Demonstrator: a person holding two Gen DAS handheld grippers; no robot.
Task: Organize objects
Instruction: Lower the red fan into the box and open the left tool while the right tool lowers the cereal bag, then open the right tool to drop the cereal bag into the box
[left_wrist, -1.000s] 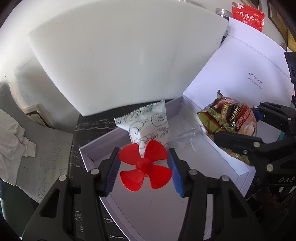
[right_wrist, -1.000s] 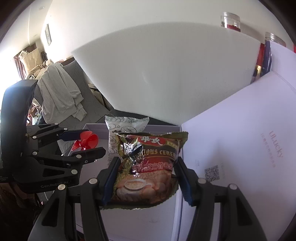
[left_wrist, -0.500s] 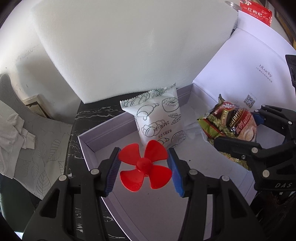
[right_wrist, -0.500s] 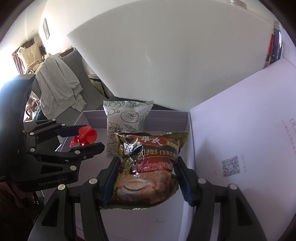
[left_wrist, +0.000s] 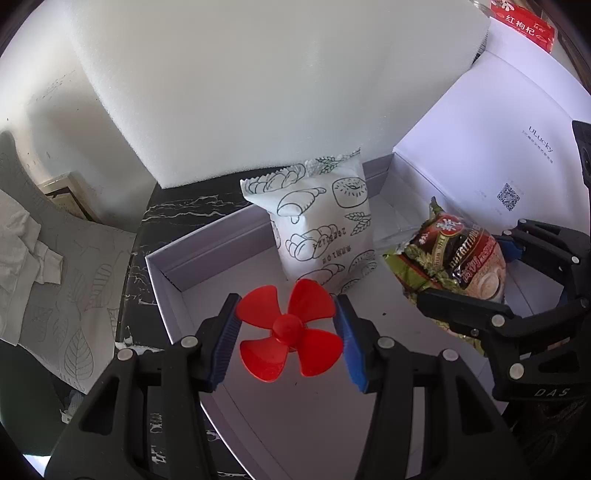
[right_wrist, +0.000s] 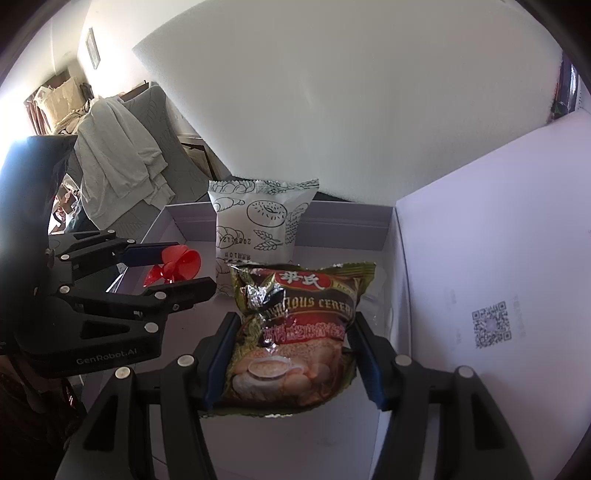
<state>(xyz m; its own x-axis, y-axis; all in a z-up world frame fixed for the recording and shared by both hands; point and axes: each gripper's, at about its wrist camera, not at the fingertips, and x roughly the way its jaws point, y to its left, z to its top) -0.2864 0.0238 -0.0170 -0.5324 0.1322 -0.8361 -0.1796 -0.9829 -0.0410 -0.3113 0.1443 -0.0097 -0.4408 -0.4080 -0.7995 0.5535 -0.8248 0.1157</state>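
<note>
The white box (left_wrist: 173, 280) floor lies bare along its left wall and near edge, under the red propeller (left_wrist: 290, 328). At the far wall the upright bread packet (left_wrist: 321, 229) blocks the middle. The raised lid (right_wrist: 498, 258) closes the right side beside the cereal packet (right_wrist: 295, 332).

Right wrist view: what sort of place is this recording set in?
Probably a lived-in home room: a grey garment draped over a leaf-patterned chair, a framed picture on the wall, and an open white box holding snack packets.
</note>
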